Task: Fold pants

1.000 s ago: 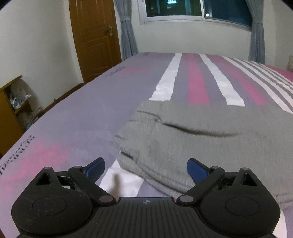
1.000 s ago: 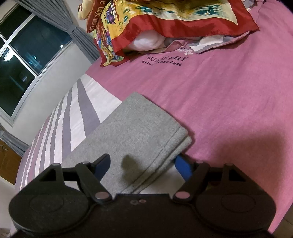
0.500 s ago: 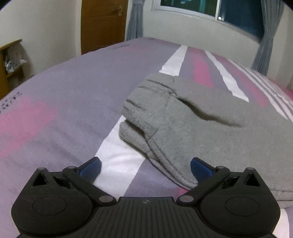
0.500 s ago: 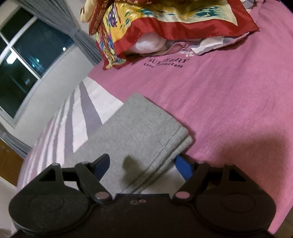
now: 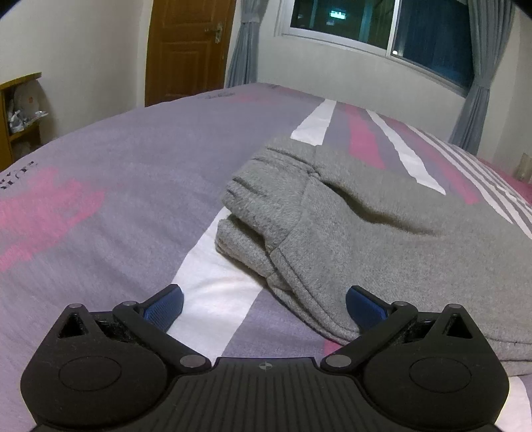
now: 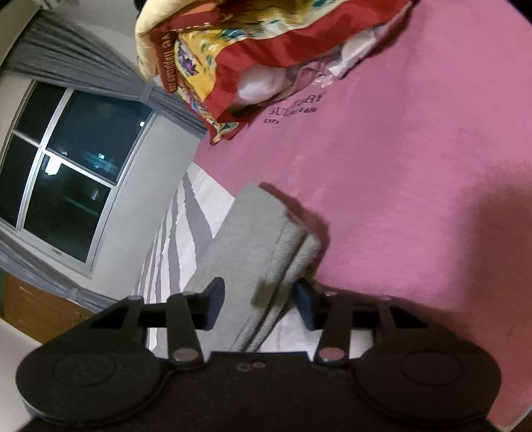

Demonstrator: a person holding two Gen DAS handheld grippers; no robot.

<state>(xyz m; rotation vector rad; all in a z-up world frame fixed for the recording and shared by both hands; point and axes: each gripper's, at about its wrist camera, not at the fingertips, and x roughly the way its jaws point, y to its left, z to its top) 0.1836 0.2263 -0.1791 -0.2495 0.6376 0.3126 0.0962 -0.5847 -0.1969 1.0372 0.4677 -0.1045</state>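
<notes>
Striped bedding (image 5: 139, 186) carries the grey pants (image 5: 382, 232), already folded into a layered strip. Left gripper (image 5: 264, 304) gapes wide at the near waistband corner. Right gripper (image 6: 256, 307) is closing around the far-right end (image 6: 282, 239); probably one fold remains.

**Pretty clearly someone's bedroom at home**

Big bed with a striped pink, grey and white cotton bedsheet (image 5: 133, 186), a red and yellow patterned quilt (image 6: 232, 66) piled on it, a brown wooden panel door (image 5: 186, 50), grey curtains (image 5: 242, 43) beside a dark sliding window (image 5: 382, 23), a small wooden shelf (image 5: 20, 116).
</notes>
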